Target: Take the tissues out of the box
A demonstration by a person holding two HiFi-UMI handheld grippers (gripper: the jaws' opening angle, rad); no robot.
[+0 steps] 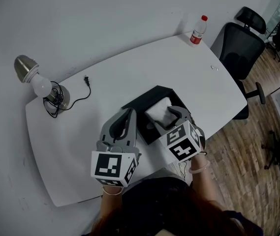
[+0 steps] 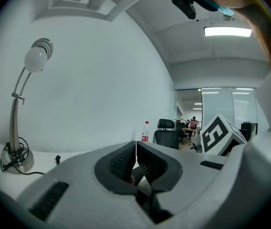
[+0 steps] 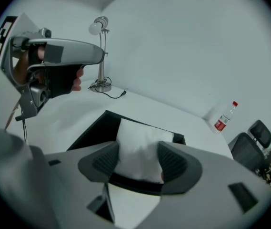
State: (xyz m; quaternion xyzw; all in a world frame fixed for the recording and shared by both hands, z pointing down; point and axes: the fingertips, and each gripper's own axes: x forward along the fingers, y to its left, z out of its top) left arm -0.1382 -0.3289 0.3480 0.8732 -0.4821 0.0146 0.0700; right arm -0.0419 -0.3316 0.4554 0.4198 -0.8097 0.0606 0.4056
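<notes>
Right gripper [image 3: 139, 159], clamped on the tissues [image 3: 137, 135] rising from the black box [image 3: 90, 132] at the table's [image 1: 189, 68] near edge, should lift straight; left gripper [image 2: 136, 162], jaws together, could steady the box

Your left gripper [image 1: 128, 114] and right gripper [image 1: 171, 113] are pale grey moulded shells, each topped with a white cube [image 1: 112, 167] of black square markers. Dark ribbed pads [image 3: 105, 162] line their fingers [image 3: 180, 168]. Your top [image 1: 152, 196] is dark.
</notes>
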